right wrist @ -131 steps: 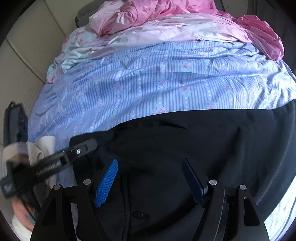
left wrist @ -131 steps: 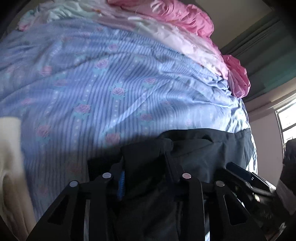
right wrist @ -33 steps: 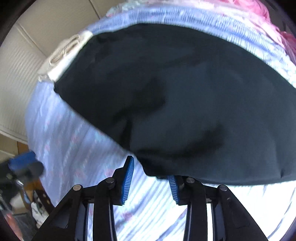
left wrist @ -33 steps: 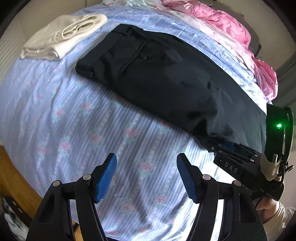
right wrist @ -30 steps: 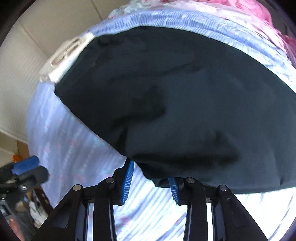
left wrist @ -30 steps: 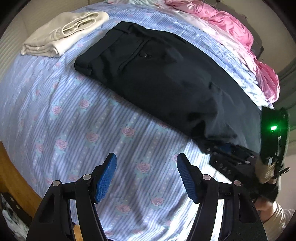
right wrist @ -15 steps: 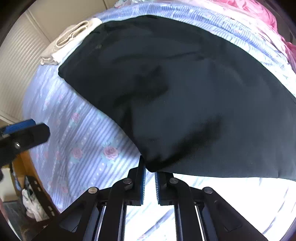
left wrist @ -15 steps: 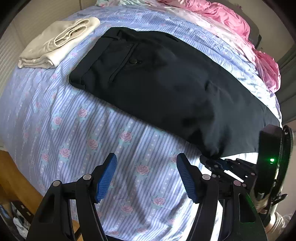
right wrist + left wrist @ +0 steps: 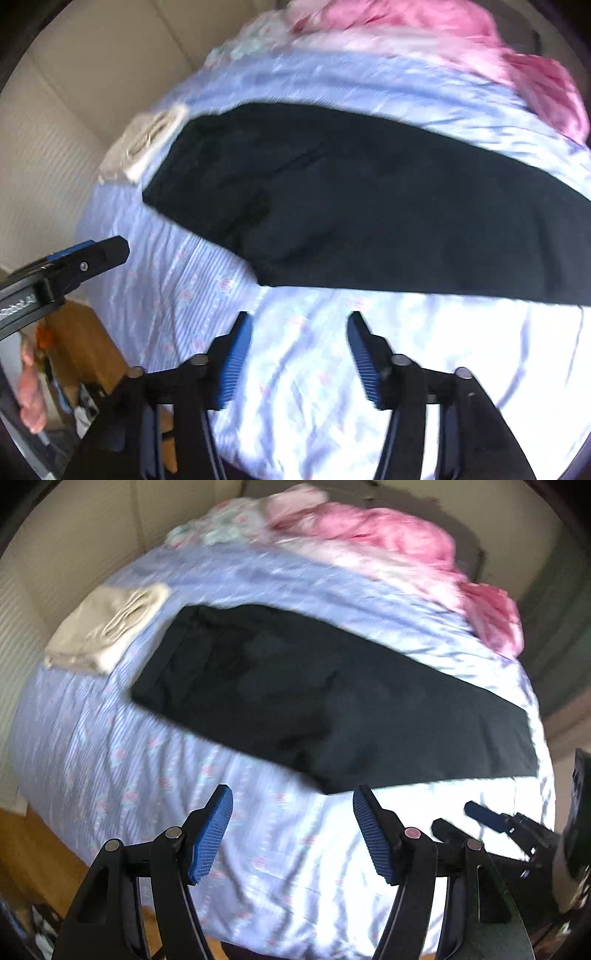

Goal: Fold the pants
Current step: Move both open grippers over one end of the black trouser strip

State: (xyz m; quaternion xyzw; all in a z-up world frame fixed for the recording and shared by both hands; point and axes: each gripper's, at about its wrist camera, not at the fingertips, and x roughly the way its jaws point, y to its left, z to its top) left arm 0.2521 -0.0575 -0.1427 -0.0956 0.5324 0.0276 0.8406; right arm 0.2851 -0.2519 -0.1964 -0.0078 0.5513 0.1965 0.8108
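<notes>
The black pants lie flat and folded lengthwise across the blue floral bedsheet, with a folded cream garment near the waistband end. The right gripper, its jaws just opened and empty, hovers above the sheet beside the pants' near edge. The left gripper also stands wide, holding nothing.

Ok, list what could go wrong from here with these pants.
1. The black pants lie flat but long, near the cream folded garment; the next fold could drag against it.
2. Both grippers, left and right, are open and empty after the right's jaws just opened; regrasping one layer might undo the fold.
3. The striped sheet is rumpled and could be pinched too.
</notes>
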